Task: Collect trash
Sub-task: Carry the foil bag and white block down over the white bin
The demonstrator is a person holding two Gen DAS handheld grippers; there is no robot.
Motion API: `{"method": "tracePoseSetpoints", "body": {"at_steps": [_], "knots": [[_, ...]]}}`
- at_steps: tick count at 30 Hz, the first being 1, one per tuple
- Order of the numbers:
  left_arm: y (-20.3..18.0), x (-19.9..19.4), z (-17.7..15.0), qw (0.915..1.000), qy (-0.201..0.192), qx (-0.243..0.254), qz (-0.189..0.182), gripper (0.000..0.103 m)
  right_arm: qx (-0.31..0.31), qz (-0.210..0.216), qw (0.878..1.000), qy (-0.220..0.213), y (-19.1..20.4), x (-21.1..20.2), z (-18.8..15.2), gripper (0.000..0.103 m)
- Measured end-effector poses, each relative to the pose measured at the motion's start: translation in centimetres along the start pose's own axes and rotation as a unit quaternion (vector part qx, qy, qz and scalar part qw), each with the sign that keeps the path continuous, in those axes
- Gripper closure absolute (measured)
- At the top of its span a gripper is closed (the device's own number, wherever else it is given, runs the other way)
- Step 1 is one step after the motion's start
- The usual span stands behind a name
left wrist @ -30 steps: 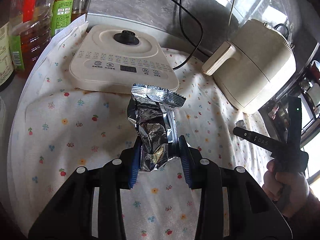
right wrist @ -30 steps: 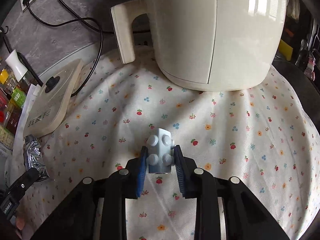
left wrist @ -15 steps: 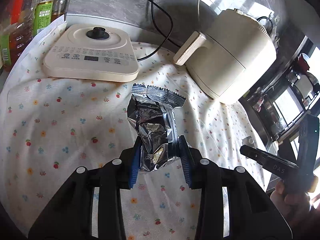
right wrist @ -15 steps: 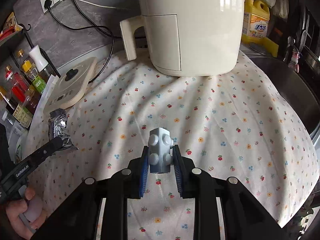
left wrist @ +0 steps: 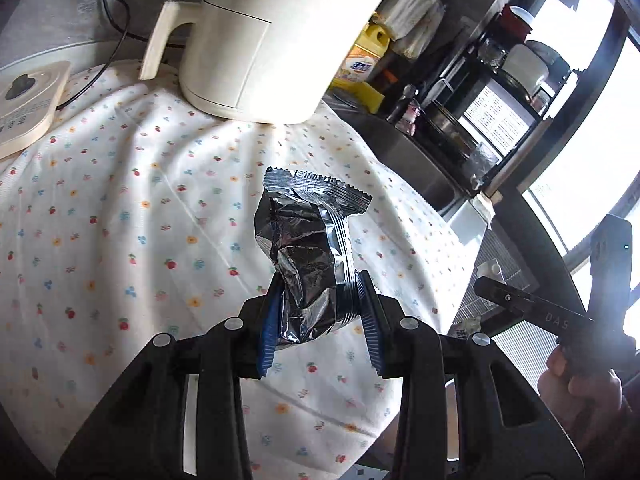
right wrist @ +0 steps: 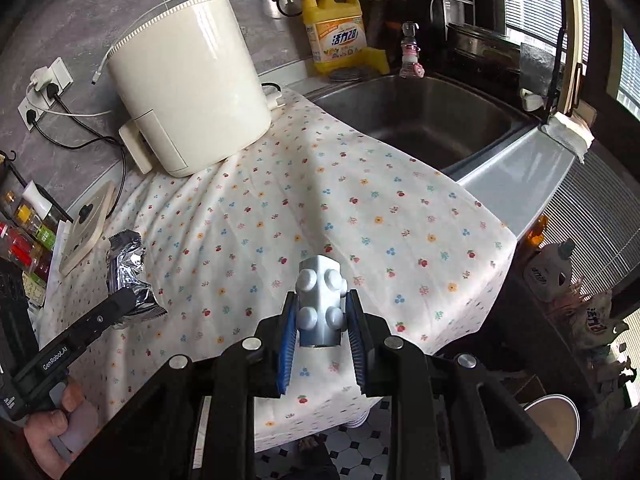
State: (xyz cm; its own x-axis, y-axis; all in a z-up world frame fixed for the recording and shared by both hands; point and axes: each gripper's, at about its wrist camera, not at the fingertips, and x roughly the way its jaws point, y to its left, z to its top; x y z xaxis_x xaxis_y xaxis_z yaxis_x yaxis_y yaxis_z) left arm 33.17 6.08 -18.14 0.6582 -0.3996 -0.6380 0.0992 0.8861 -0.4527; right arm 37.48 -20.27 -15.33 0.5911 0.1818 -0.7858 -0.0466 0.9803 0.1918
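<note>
My left gripper [left wrist: 318, 316] is shut on a crumpled silver foil wrapper [left wrist: 308, 240] and holds it above the flowered cloth [left wrist: 120, 208]. The wrapper also shows at the left of the right wrist view [right wrist: 128, 276]. My right gripper [right wrist: 320, 320] is shut on a pale blue-grey toy brick [right wrist: 320, 304] with round studs, held above the cloth's front right part [right wrist: 360, 220]. The right gripper's body shows at the right edge of the left wrist view [left wrist: 568, 320].
A cream air fryer [right wrist: 188, 100] stands at the back of the cloth. A flat cream appliance [right wrist: 86, 228] lies at the left, bottles [right wrist: 28, 236] beside it. A steel sink [right wrist: 420, 120] lies to the right, a yellow detergent bottle [right wrist: 336, 36] behind it. Tiled floor [right wrist: 352, 452] lies below.
Both grippers have lifted and swung to the right, away from the flat appliance and toward the sink and the counter's front edge. Each still holds its object.
</note>
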Motion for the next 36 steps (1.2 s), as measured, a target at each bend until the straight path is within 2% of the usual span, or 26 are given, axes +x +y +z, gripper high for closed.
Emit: {"method": "tracePoseSetpoints", "body": {"at_steps": [10, 20, 24, 26, 27, 28, 36], "knots": [[-11.9, 5.0, -3.8, 0.9932, 0.06, 0.074, -0.068, 0.067, 0.103, -0.057, 0.993, -0.004, -13.8, -5.1, -5.3, 0.078], [-22.8, 9.1, -9.2, 0.9763, 0.12, 0.141, -0.112, 0.067, 0.189, -0.099, 0.977, 0.001, -25.1, -9.1, -11.5, 0.075], [-26.5, 10.5, -12.0, 0.9685, 0.144, 0.16, -0.125, 0.067, 0.213, -0.1, 0.972, 0.006, -28.6, -10.2, -14.0, 0.07], [-27.9, 11.2, -13.6, 0.9653, 0.159, 0.165, -0.125, 0.067, 0.215, -0.095, 0.972, 0.011, -29.9, -10.6, -15.3, 0.049], [-28.6, 11.6, -14.3, 0.964, 0.166, 0.167, -0.124, 0.067, 0.213, -0.1, 0.972, 0.01, -30.5, -10.9, -16.0, 0.034], [-29.2, 11.8, -15.0, 0.963, 0.171, 0.17, -0.121, 0.067, 0.211, -0.108, 0.971, 0.01, -31.1, -11.2, -16.6, 0.029], [-33.9, 13.7, -19.8, 0.9506, 0.212, 0.195, -0.114, 0.067, 0.249, -0.12, 0.961, 0.002, -36.7, -14.0, -20.4, 0.027]]}}
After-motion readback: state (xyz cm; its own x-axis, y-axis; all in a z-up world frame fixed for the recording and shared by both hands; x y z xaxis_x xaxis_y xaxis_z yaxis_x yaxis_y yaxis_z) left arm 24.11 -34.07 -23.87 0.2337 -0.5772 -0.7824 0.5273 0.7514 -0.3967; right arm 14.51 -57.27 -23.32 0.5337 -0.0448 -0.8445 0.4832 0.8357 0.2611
